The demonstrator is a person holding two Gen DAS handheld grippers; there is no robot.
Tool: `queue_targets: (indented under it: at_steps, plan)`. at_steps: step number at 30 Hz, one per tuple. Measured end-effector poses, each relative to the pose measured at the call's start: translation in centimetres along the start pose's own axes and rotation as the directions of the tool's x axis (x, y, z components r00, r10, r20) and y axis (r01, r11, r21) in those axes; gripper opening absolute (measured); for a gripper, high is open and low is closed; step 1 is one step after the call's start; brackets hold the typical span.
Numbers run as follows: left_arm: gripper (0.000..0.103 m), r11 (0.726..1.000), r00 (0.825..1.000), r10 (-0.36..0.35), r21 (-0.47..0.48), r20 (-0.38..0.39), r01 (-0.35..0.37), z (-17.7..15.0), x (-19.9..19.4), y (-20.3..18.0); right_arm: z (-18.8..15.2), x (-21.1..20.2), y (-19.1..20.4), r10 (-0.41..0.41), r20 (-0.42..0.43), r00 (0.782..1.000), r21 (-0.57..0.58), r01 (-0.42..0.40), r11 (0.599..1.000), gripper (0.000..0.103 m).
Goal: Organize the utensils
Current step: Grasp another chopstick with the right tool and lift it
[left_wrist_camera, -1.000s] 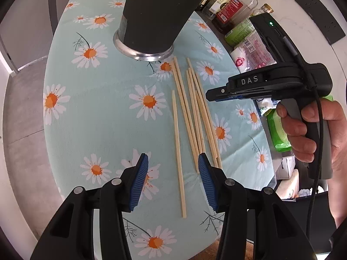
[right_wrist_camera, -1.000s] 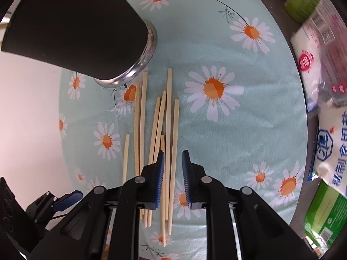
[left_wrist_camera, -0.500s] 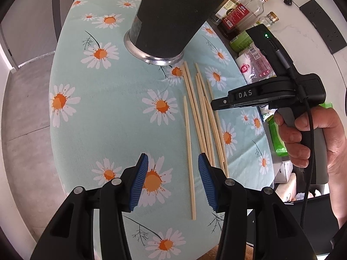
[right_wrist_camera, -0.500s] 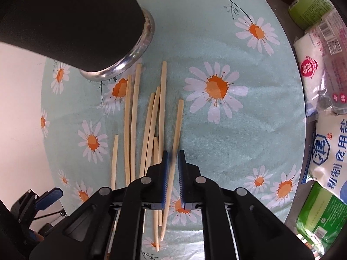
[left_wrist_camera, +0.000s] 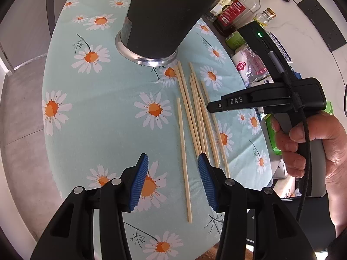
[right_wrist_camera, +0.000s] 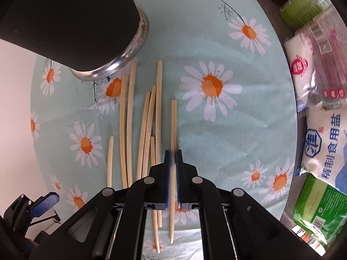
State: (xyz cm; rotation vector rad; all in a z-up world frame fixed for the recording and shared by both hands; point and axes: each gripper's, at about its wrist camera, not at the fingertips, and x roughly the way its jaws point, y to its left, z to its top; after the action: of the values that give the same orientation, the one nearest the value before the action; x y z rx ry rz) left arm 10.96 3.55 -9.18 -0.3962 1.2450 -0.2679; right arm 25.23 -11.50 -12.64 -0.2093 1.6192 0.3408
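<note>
Right claw we see pinching the rightmost chopstick | left claw spread above desk | loose bamboo chopsticks left of it | black metal-rimmed holder far-left | salt bags right.

holder: top cut off | chopstick: mid-length hidden between jaws
</note>
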Motion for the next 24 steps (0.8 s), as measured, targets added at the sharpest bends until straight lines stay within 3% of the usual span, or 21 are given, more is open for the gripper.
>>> queue_targets:
  at_steps: [5, 15, 19, 24]
  plan:
    - [0.046, 0.999, 0.999, 0.033, -0.001, -0.012, -0.033, 0.8, 0.2, -0.5, -0.9, -1.0, -1.0, 0.054, 0.015, 0.998, -0.010, -0.054, 0.998, 0.006]
    - [0.046, 0.997, 0.994, 0.065, -0.027, -0.088, -0.068, 3.3, 2.5, -2.4, -3.0, -4.7, -4.1, 0.224, 0.051, 0.973, -0.082, -0.220, 0.972, 0.006]
    - [0.046, 0.991, 0.981, 0.127, -0.021, -0.145, -0.132, 4.2, 4.5, -3.1, -4.1, -5.8, -5.7, 0.286, 0.050, 0.957, -0.100, -0.280, 0.955, 0.006]
    - [0.044, 0.970, 0.948, 0.239, 0.007, -0.209, -0.243, 4.4, 6.9, -3.7, -4.5, -6.5, -7.6, 0.348, 0.051, 0.936, -0.098, -0.342, 0.934, 0.006]
